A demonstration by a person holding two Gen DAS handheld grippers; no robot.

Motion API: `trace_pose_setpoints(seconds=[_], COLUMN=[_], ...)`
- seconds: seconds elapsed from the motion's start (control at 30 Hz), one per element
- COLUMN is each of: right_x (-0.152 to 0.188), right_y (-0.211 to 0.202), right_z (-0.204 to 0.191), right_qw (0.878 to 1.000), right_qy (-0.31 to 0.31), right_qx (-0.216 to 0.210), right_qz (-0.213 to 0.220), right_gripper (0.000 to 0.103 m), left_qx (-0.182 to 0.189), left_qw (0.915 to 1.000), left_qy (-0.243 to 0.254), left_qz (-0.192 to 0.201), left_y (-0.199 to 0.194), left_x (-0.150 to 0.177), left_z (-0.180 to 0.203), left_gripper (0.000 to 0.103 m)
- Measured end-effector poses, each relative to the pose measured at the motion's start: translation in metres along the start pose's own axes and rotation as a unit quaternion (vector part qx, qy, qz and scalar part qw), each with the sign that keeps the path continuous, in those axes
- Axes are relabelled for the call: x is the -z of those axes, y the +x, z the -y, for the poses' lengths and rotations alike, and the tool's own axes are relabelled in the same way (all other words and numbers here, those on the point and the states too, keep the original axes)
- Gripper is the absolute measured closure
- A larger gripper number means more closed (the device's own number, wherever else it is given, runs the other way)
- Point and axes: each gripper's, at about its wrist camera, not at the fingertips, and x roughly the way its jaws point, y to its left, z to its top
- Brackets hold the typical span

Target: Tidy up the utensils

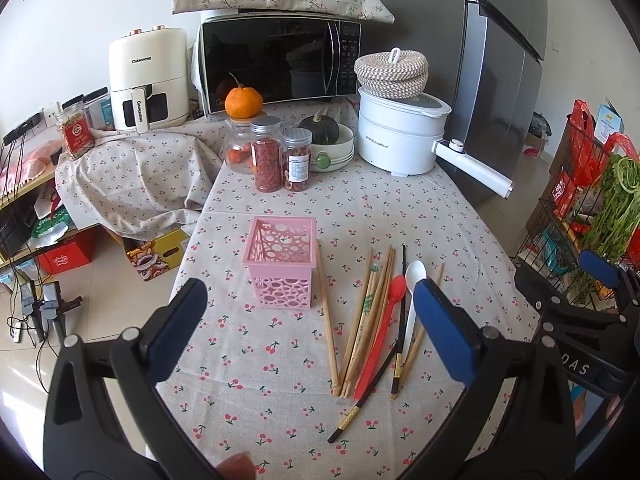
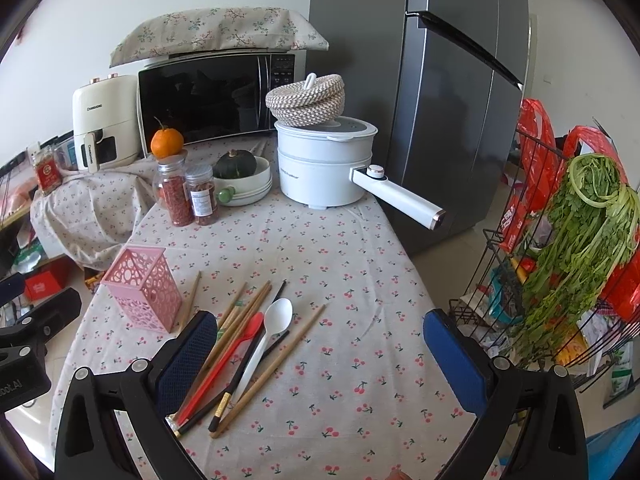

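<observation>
While both of my tools hang above the cherry-print tablecloth (image 1: 280,184) with nothing between their pads, I judge the job to be at its very start: every utensil lies loose and the pink holder (image 1: 280,262) looks empty through its pierced walls. My left gripper (image 1: 310,328) stands wide apart at the bottom of its frame, the holder upright just above centre. My right gripper (image 2: 320,356) is equally spread, filling the lower part of its own view.

Right of centre in the left view lie the wooden chopsticks (image 1: 368,320) in a loose fan, with the red spoon (image 1: 384,332), the white spoon (image 1: 412,300) and the black chopsticks (image 1: 400,320) crossing them. One wooden stick lies apart, just beside the holder's right wall.

To do this well, I think I should take one piece at a time, starting with what lies on top, likely the white spoon. I should close on its handle near mid-length so it doesn't swing, tip it upright, and lower it into the holder. The holder looks light, so steadying it with the left tool seems wise.
</observation>
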Motion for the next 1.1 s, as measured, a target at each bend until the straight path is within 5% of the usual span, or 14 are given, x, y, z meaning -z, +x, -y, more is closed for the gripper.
trace_pose_setpoints(seconds=[1.1], right_x=[0.0022], right_y=[0.0064], right_z=[-0.0004], right_qw=[1.0], right_qy=[0.007], right_qx=[-0.007], right_qz=[-0.017], right_gripper=[0.0], left_qx=[-0.001], left_qw=[1.0], left_qy=[0.003], left_qz=[0.003], left_y=[-0.0009], left_x=[-0.0008], left_z=[0.0018], left_gripper=[0.001])
